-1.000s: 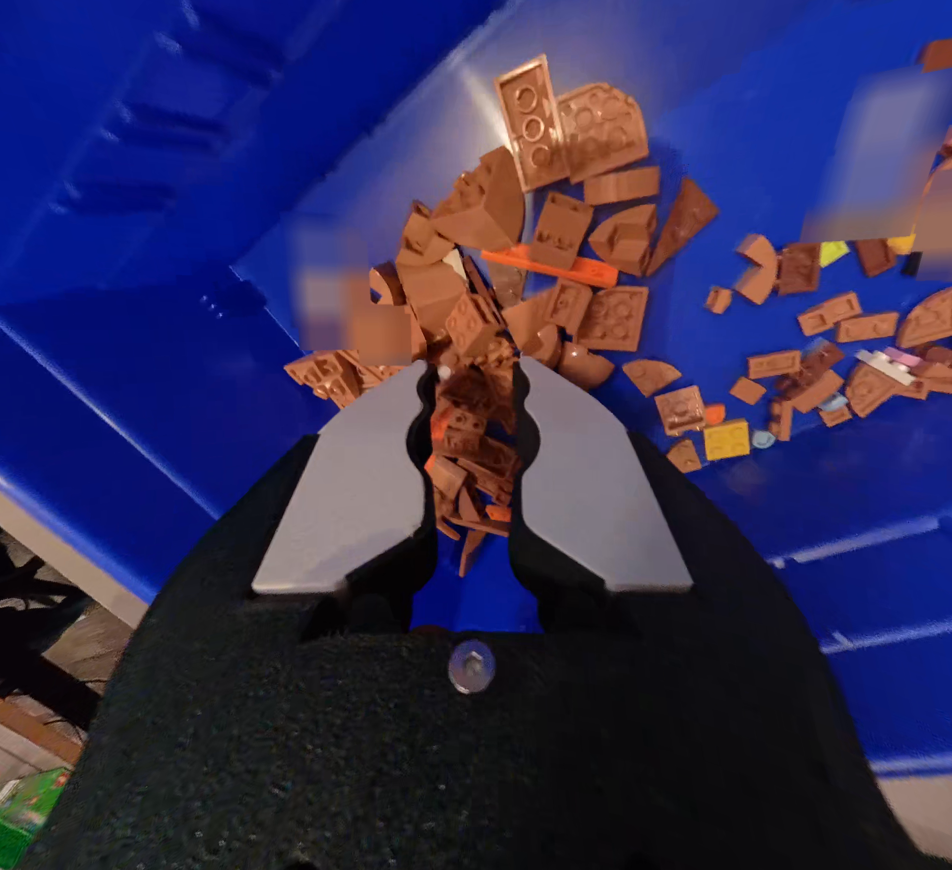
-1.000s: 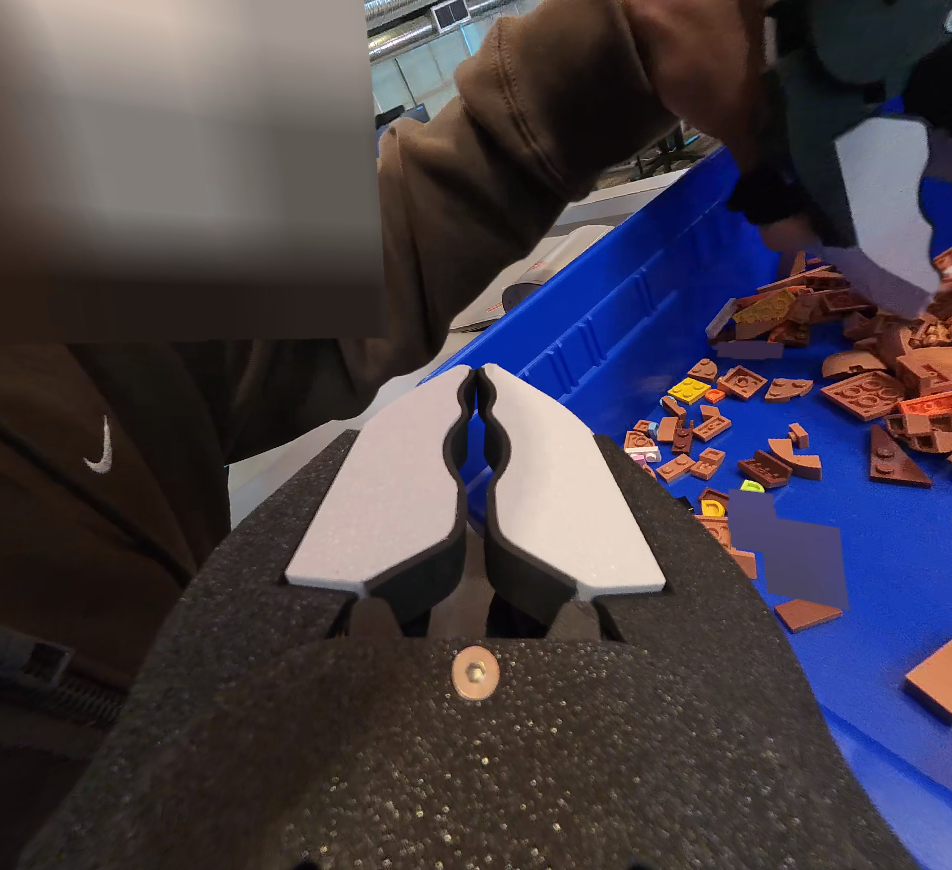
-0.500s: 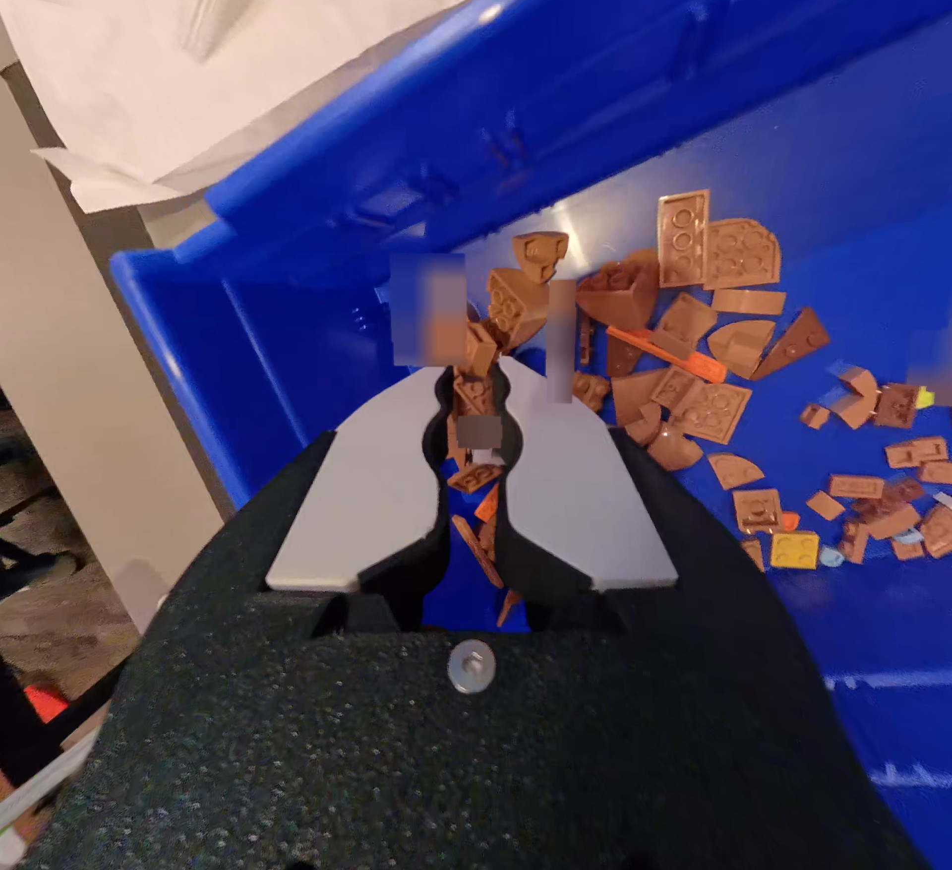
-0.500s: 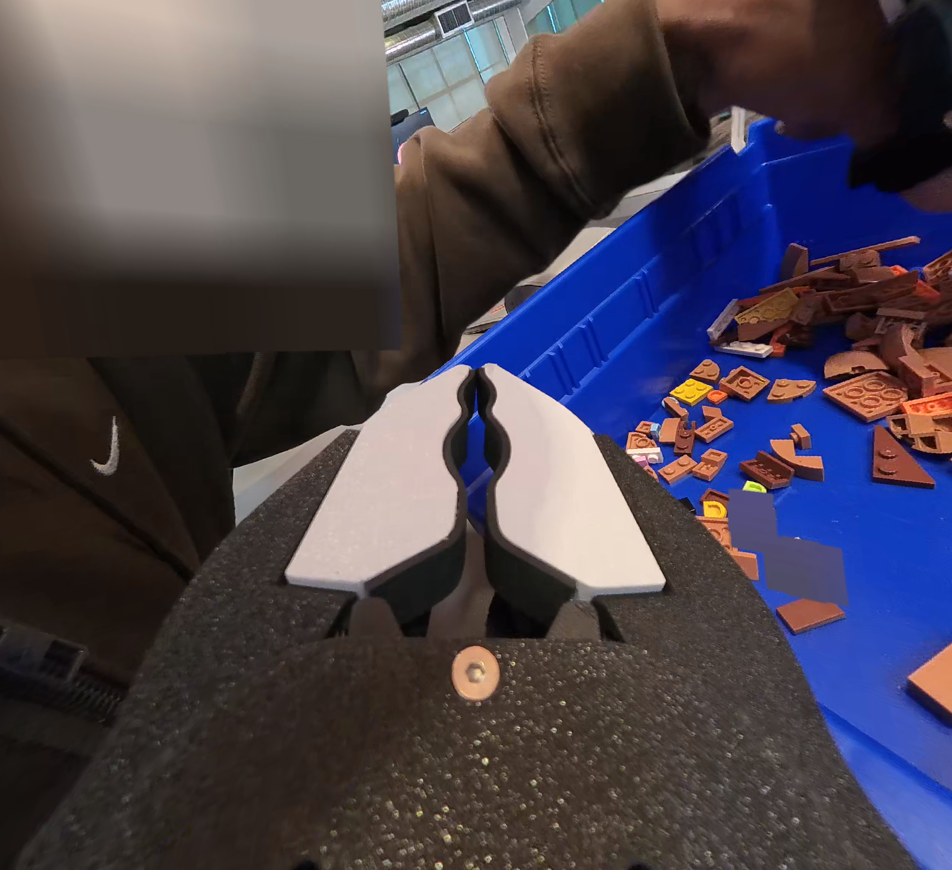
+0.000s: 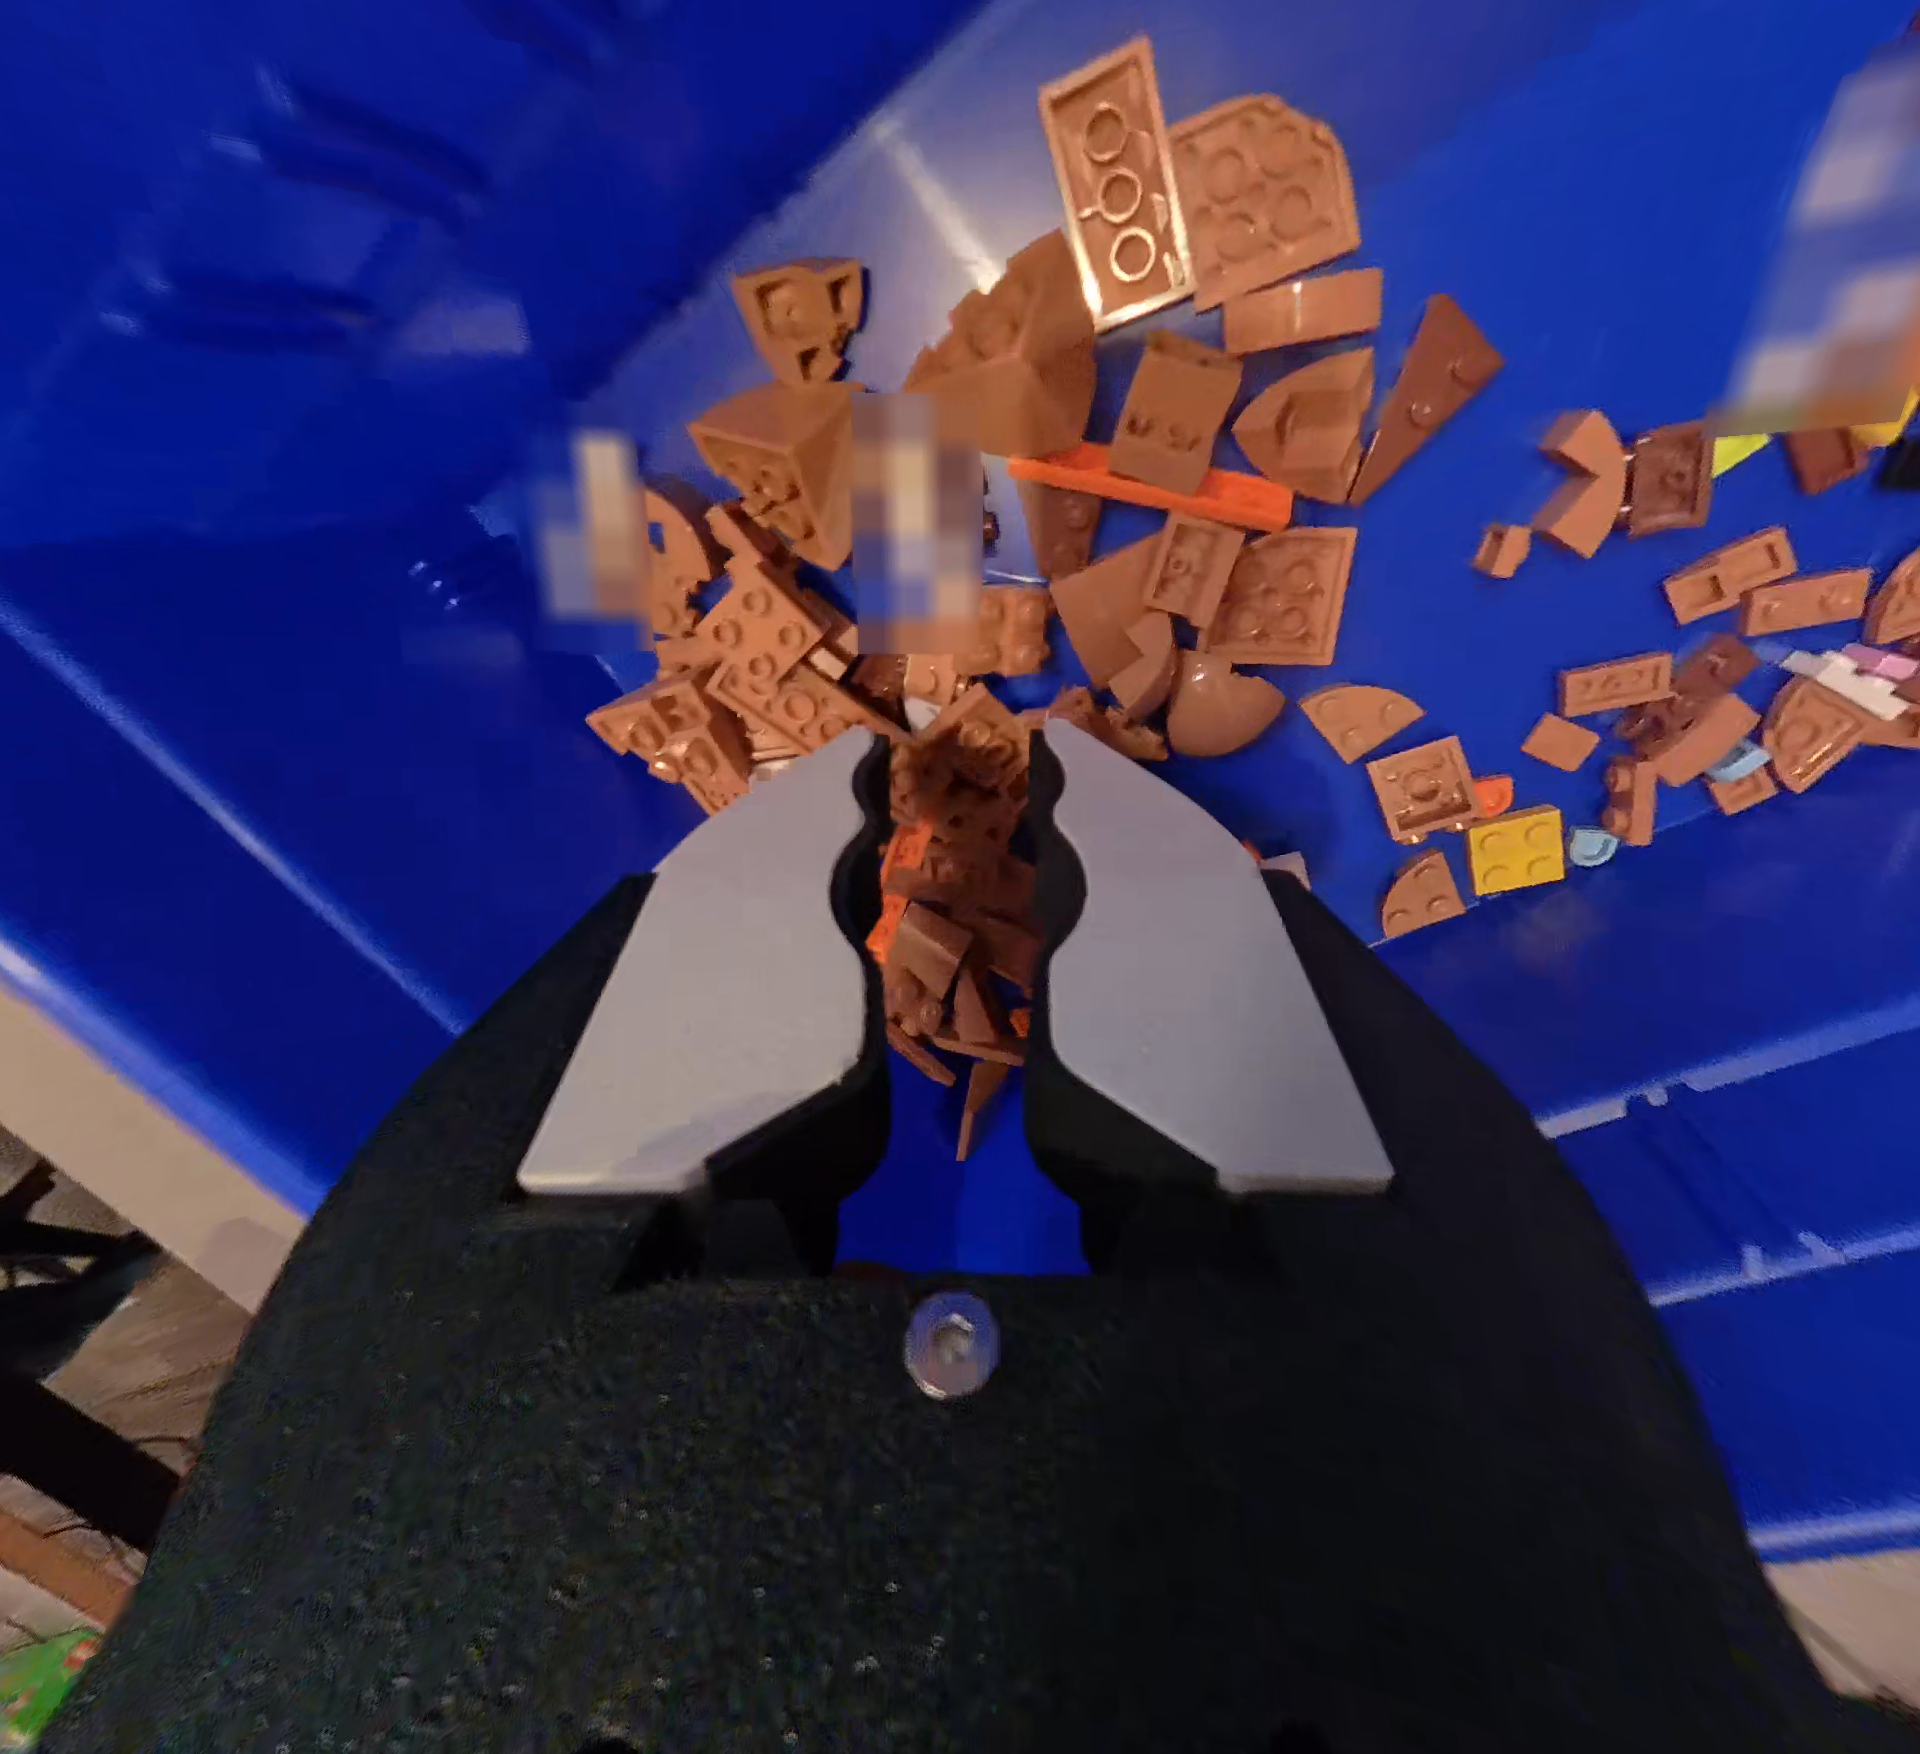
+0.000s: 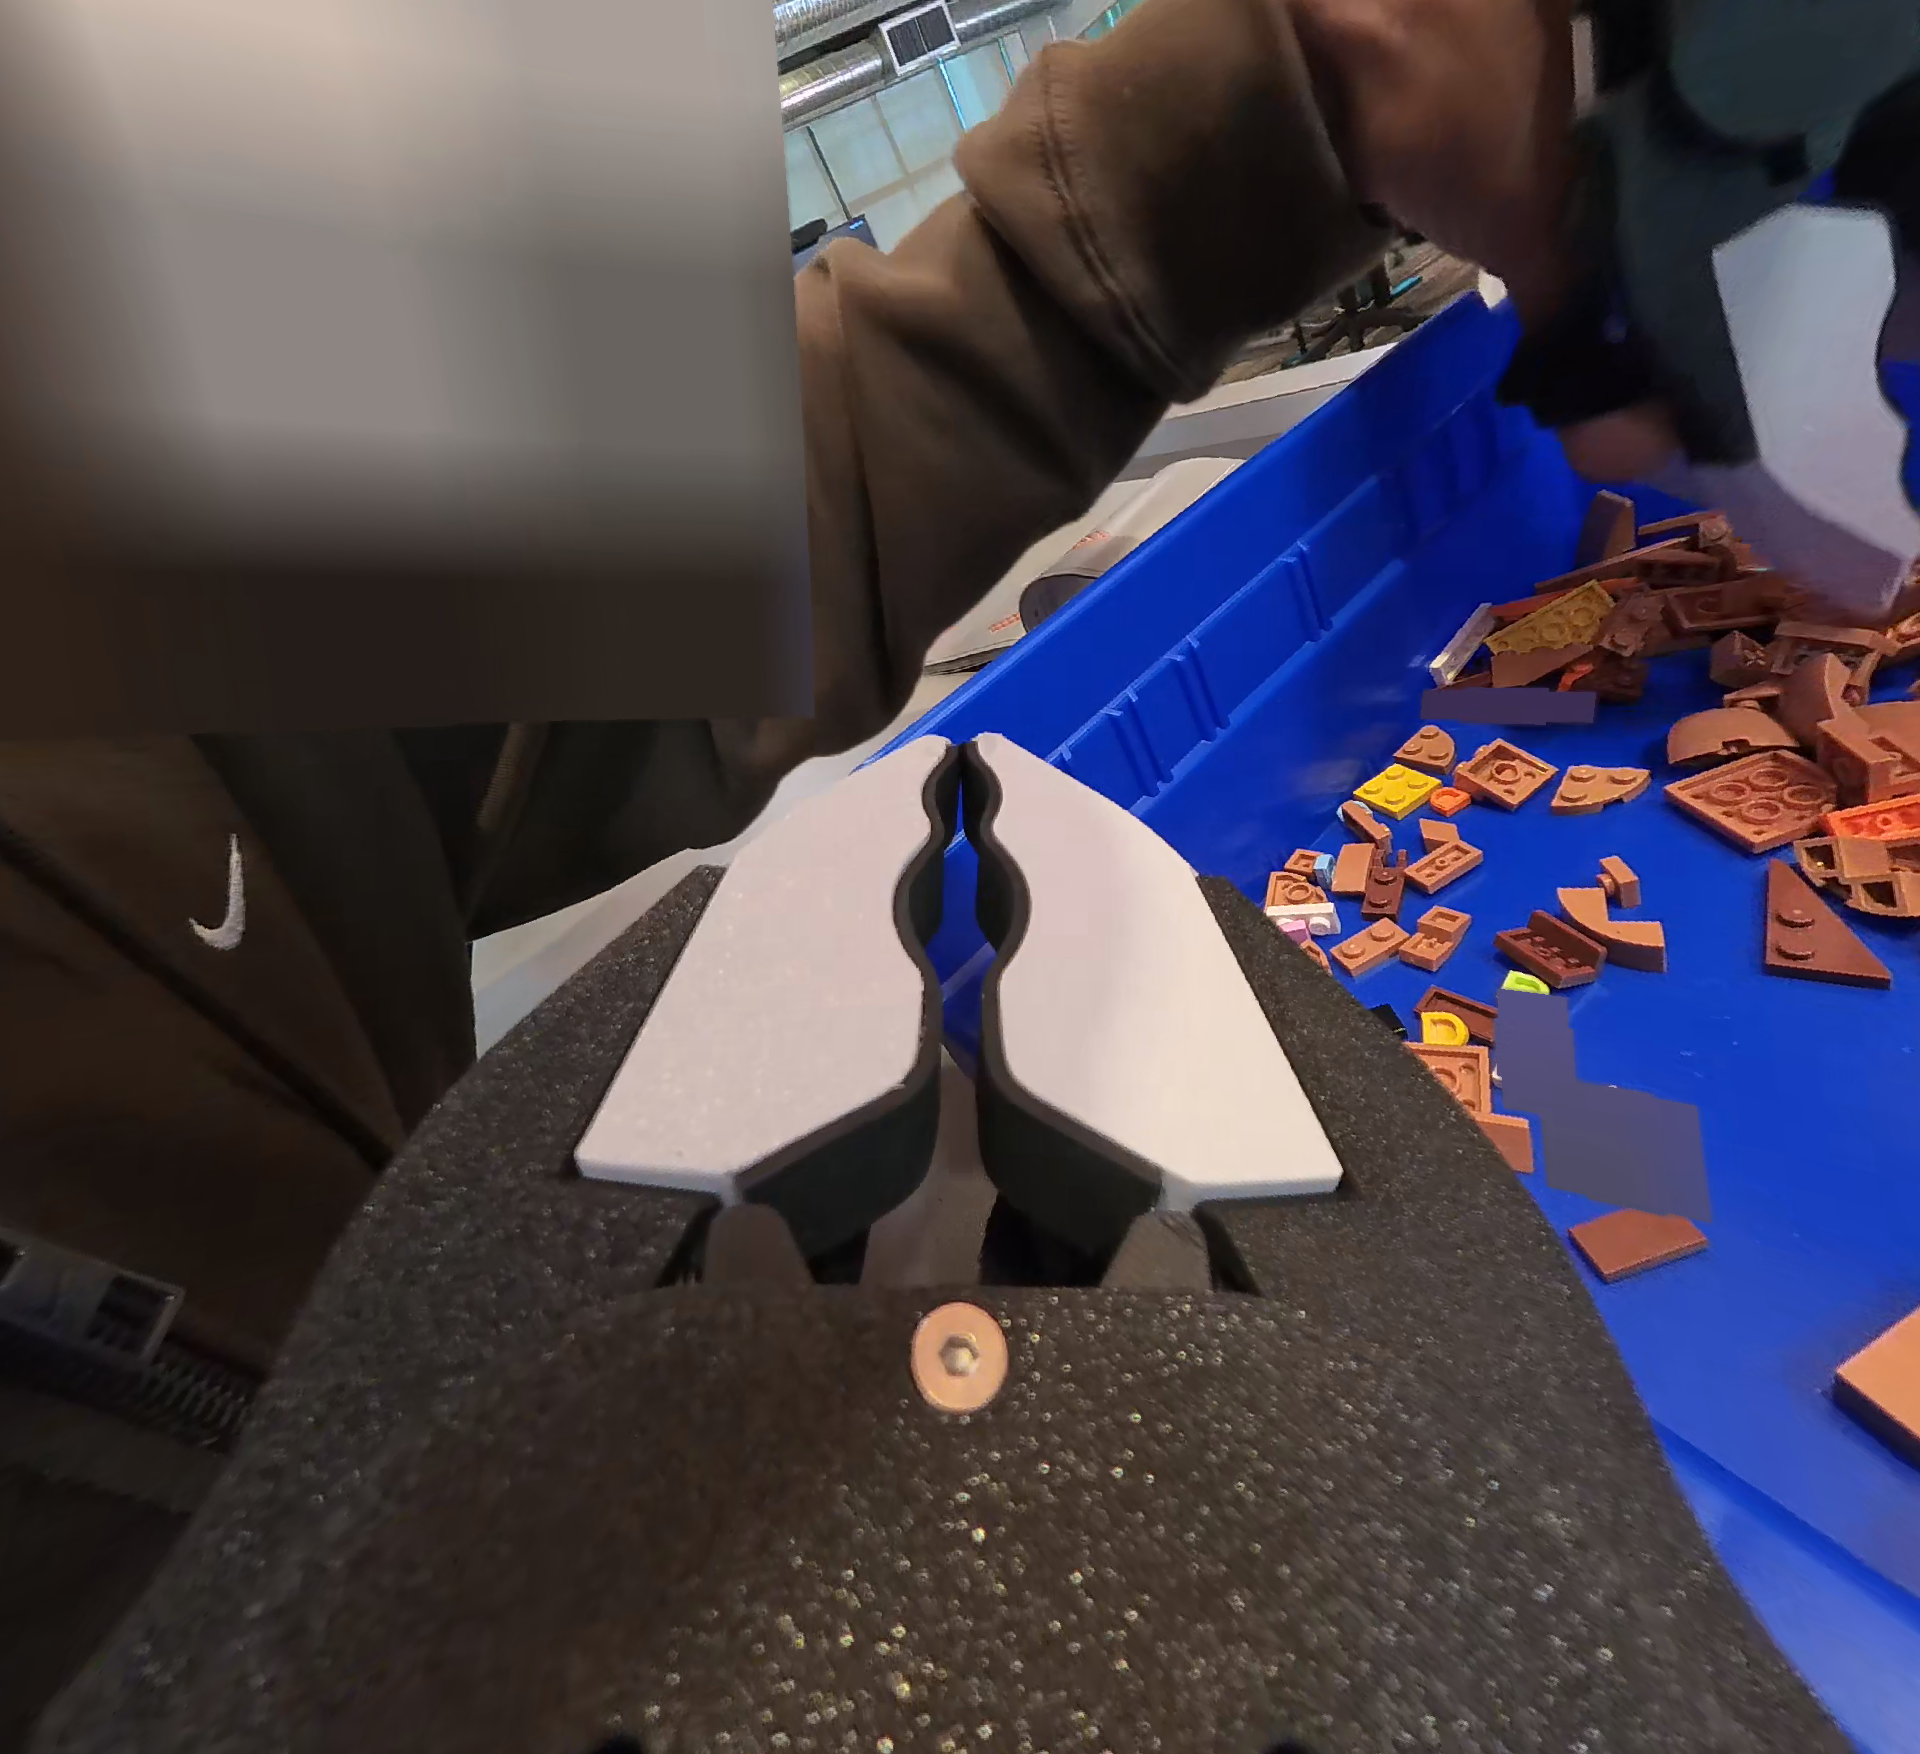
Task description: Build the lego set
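Note:
A heap of brown lego pieces lies in a blue bin. My left gripper is down at the near edge of the heap, its jaws a narrow gap apart. Small brown and orange pieces show through the gap; I cannot tell if any is pinched. The right wrist view shows the left gripper's finger touching the heap. My right gripper is shut and empty, outside the bin's near wall.
Loose small pieces lie scattered over the bin floor, among them a yellow brick and an orange plate. A person's brown sleeve reaches over the bin's wall. A brown tile lies apart near my right gripper. The grippers' ends are close to 20 cm from one another.
The left gripper drew back toward the bin's wall half a second ago and has come down on the heap again. The right gripper has not moved.

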`<state>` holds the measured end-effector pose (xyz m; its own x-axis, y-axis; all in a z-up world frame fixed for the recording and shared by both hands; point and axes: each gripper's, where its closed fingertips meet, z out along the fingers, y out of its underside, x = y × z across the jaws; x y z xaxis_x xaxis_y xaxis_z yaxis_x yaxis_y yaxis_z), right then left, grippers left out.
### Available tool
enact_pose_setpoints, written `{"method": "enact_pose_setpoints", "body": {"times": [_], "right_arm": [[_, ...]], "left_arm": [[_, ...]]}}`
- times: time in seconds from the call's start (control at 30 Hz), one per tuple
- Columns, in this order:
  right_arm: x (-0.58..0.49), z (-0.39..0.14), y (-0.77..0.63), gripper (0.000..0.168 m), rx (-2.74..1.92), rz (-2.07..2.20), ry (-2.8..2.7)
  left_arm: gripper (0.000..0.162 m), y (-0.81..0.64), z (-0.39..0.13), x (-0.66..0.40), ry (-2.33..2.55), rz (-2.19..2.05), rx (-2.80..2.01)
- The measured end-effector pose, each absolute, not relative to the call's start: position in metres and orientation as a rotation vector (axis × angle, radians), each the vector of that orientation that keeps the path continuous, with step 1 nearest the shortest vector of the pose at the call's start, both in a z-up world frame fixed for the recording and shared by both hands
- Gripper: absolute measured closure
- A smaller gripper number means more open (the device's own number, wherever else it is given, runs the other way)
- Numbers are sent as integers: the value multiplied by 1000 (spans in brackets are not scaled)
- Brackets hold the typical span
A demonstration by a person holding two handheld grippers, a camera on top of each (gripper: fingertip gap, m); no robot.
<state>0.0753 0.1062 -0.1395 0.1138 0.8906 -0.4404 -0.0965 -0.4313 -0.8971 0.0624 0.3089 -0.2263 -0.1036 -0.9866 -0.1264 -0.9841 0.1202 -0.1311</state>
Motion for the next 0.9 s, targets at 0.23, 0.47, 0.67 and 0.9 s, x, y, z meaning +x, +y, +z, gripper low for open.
{"method": "enact_pose_setpoints", "body": {"times": [0.23, 0.47, 0.67, 0.9], "right_arm": [[76, -139, 106, 168, -1534, 1461, -808], [76, -139, 106, 168, -1530, 1463, -806], [76, -138, 106, 168, -1529, 1464, -805], [76, -138, 106, 168, -1528, 1467, -801]], "left_arm": [[148, 306, -239, 59, 2307, 23, -1939], [155, 316, -220, 74, 2187, -27, -1898], [155, 325, -193, 109, 1986, -188, -1834], [133, 330, -187, 105, 1862, -221, -1928]]}}
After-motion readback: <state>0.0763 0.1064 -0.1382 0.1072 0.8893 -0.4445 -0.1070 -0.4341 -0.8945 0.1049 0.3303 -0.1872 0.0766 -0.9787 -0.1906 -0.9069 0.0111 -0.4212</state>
